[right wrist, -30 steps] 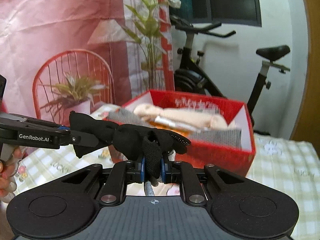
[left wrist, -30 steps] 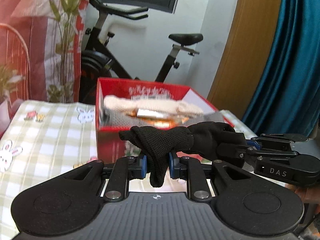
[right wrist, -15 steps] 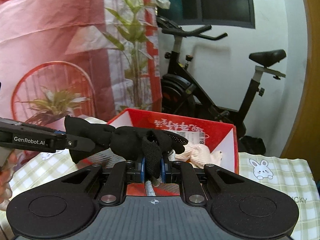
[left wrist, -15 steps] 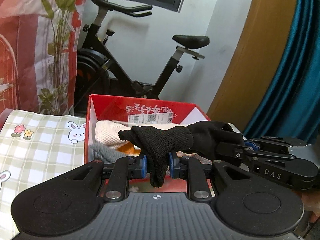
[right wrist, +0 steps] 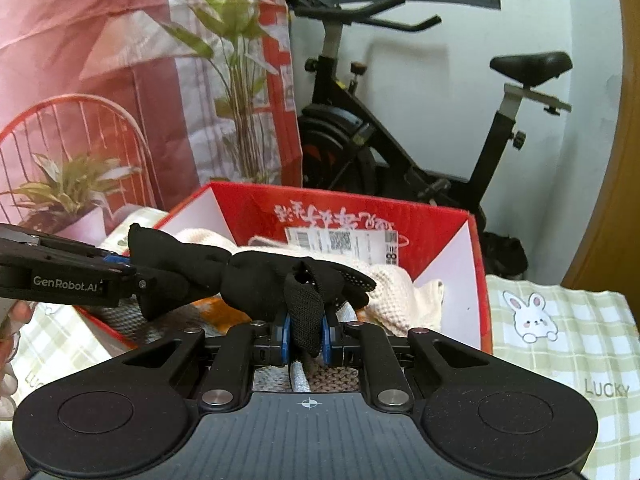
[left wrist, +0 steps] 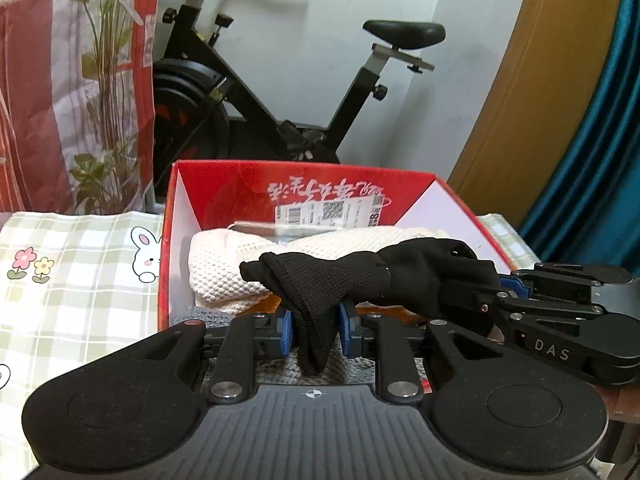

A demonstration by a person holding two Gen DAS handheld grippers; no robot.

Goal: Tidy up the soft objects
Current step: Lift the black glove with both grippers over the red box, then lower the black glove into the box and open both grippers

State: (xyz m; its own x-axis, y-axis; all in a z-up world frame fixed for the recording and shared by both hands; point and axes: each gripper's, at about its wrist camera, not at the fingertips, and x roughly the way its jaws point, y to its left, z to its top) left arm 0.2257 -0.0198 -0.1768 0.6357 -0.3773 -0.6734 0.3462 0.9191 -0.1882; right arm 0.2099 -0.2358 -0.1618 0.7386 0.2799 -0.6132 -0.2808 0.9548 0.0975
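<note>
Stretching between the two pairs of tongs, a black glove (left wrist: 360,276) hangs in the air just above the open red cardboard box (left wrist: 304,184): the left tongs (left wrist: 314,326) are closed on its ribbed knit cuff, whose loose edge droops down between the blue pads (left wrist: 285,330), while the right tongs (right wrist: 306,330) are clamped on the other end, where dotted grip fabric shows at the glove's fingers (right wrist: 352,276). In the left wrist view the right tongs (left wrist: 496,280) come in from the right side and bite the glove's finger end; in the right wrist view the left tongs (right wrist: 124,268) come in from the left and pinch the cuff end. The glove is bunched and twisted along its length, roughly level. Under it, inside the box, lies a cream waffle-knit cloth (left wrist: 240,256) along the far side, with a grey knitted piece (right wrist: 120,316) nearer the tongs and a patch of something orange (right wrist: 216,312) between them. A white shipping label (right wrist: 344,242) with barcodes is stuck on the box's inner far wall, beside upside-down printed characters. The box stands on a counter covered by a green-and-white checked cloth (left wrist: 72,280) printed with rabbits and small flowers. Behind it are a black exercise bike (left wrist: 280,92), a tall green plant (right wrist: 236,80) and a teal curtain (left wrist: 592,152)
</note>
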